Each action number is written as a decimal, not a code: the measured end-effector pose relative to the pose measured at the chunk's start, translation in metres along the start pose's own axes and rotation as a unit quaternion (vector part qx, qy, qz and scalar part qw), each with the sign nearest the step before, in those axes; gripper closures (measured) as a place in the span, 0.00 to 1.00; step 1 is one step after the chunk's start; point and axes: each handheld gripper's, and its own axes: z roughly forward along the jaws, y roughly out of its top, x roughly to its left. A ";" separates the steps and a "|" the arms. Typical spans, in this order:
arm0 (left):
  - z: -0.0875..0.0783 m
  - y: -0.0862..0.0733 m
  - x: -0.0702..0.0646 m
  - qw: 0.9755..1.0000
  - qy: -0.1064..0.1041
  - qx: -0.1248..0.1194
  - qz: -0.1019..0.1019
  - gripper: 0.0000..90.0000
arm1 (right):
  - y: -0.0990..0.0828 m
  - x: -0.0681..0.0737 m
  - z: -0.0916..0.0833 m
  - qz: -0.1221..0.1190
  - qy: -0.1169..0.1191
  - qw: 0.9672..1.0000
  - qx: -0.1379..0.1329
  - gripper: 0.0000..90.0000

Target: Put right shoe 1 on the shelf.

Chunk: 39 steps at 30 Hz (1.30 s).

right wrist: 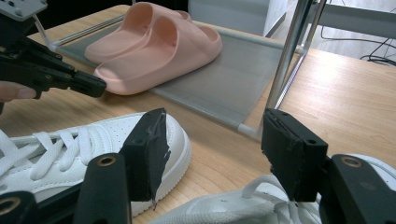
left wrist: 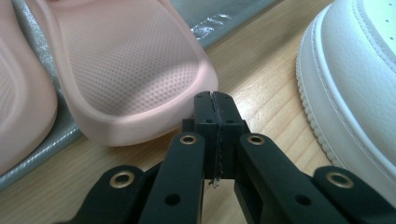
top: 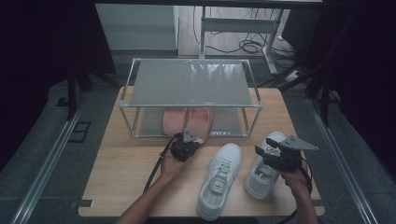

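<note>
No brand, label or writing can be read on any of the things here. On the left half of the wooden table (top: 116,172) the left gripper (top: 185,148) has its two jaws pressed flat together with nothing between them; in the left gripper view the tips sit just beside the heel end of a pink slipper (left wrist: 135,74), close to its rim, though contact cannot be told. There are two pink slippers, side by side and touching, lying on the lower grey shelf of the metal shoe rack (top: 191,84) that stands at the far side of the table; the nearer slipper's end juts over the shelf's front edge. The rack has two shelves, and its upper one carries nothing. To the right of the left gripper lies a white sneaker (top: 219,179), laced, toe pointing toward the rack. Farther right is the second white sneaker (top: 261,179), making two in all, both on the table in front of the rack. Over this one the right gripper (top: 267,154) hovers, its jaws spread wide apart and holding nothing, the shoe's laces showing below them in the right gripper view
</note>
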 end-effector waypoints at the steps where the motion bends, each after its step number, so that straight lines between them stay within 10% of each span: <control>1: 0.001 0.001 0.000 1.000 0.000 0.001 -0.001 1.00 | 0.000 0.000 0.000 -0.001 -0.001 1.000 -0.001 0.46; 39: 0.033 0.030 0.024 0.998 0.018 -0.001 -0.052 1.00 | 0.000 -0.001 -0.002 0.000 -0.001 1.000 -0.001 0.46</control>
